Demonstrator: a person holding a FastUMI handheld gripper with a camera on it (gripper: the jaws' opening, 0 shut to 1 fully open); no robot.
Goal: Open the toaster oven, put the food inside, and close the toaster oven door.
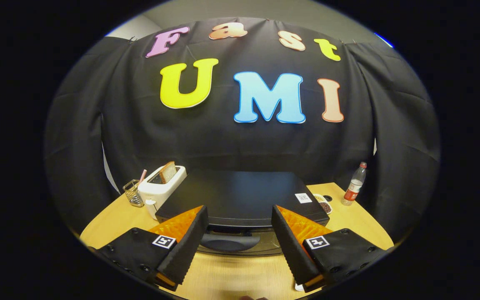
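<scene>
While the gripper (240,233) hangs over the table (231,275) with its fingers spread wide and nothing between them, the black oven (240,196) sits just ahead, door shut. Its handle (227,241) shows in the gap between the fingers, facing them, and its long side runs crosswise. Beyond it on the left stands a white toaster (158,187) holding bread (168,171); on the right, farther back, a bottle (354,185).
</scene>
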